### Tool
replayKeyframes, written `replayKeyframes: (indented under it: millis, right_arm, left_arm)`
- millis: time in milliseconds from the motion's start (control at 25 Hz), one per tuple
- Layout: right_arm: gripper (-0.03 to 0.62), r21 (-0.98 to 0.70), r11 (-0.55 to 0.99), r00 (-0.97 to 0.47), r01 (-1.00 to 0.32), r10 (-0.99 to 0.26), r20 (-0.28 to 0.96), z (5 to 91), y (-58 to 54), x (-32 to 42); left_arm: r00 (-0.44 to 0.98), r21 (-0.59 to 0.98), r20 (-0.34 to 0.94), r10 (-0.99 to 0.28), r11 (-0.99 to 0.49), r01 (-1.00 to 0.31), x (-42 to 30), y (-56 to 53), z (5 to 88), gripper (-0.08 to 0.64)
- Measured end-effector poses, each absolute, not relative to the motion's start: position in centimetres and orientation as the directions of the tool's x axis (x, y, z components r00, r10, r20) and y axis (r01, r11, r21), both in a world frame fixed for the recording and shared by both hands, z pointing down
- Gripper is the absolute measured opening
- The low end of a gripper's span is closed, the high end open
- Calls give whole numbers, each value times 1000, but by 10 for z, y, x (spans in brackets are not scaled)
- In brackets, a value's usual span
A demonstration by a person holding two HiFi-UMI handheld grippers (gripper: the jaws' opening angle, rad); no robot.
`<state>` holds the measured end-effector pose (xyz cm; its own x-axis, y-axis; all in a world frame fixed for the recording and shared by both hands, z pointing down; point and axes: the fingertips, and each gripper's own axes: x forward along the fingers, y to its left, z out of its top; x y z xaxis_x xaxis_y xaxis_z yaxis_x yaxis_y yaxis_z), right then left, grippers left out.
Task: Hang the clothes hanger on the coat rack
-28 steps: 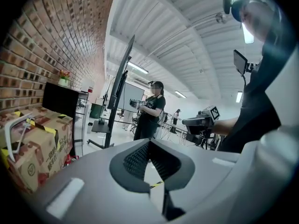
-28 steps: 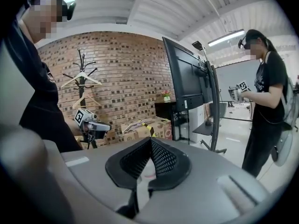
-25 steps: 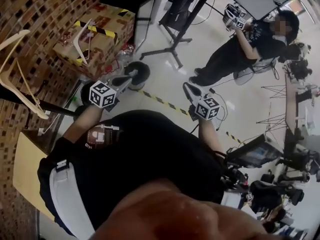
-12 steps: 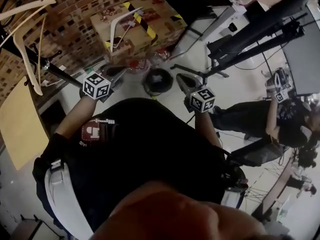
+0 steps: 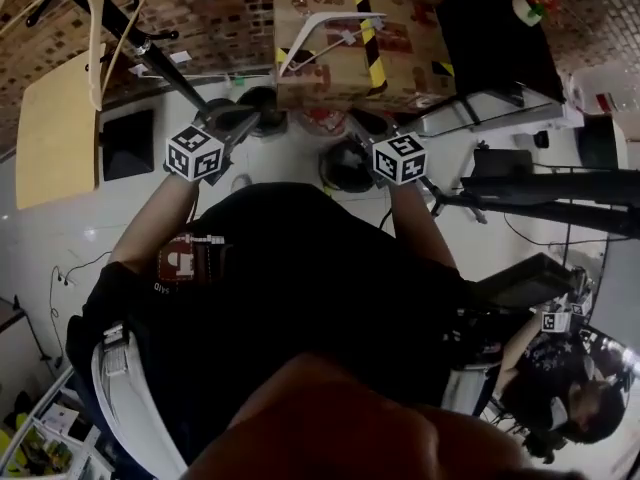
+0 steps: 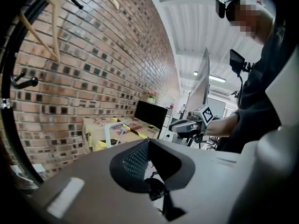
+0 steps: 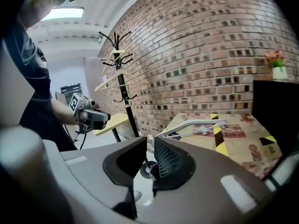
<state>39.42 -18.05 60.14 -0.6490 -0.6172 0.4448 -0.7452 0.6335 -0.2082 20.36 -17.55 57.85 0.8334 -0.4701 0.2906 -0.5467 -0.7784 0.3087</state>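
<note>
A white clothes hanger (image 5: 322,28) lies on a cardboard box (image 5: 400,63) with yellow-black tape, against the brick wall straight ahead. The black coat rack (image 5: 160,63) stands at the upper left, with pale hangers (image 5: 95,38) on it. Both grippers are held short of the box, apart from the hanger. My left gripper (image 5: 238,126) is shut and empty (image 6: 149,143). On my right gripper (image 5: 365,128) the jaws are opening, a narrow gap showing with nothing in it (image 7: 150,143). The hanger (image 7: 192,125) and rack (image 7: 122,83) also show in the right gripper view.
A yellow board (image 5: 55,128) leans left of the rack. A black screen (image 5: 495,38) stands right of the box, with a flower pot (image 7: 275,59) above it. A round black base (image 5: 345,168) sits on the floor below the box. Dark stands (image 5: 545,183) and another person (image 5: 560,388) are at the right.
The view has swung towards the brick wall, so the box with the hanger now lies straight ahead. Both grippers came round with it. The right jaws have parted slightly.
</note>
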Motion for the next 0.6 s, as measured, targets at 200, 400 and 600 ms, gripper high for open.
replayKeyframes:
  millis: [200, 400, 600]
  right_arm:
    - [127, -217, 641, -643, -736, -564, 518, 629, -249, 335]
    - [225, -185, 618, -571, -764, -515, 639, 674, -307, 275]
    - [323, -101, 509, -404, -855, -533, 743, 729, -352, 255]
  left_arm:
    - [824, 317, 284, -491, -763, -564, 163, -194, 589, -8]
    - [850, 345, 287, -441, -780, -522, 128, -208, 600, -8]
    - [864, 360, 308, -397, -792, -493, 103, -220, 612, -8]
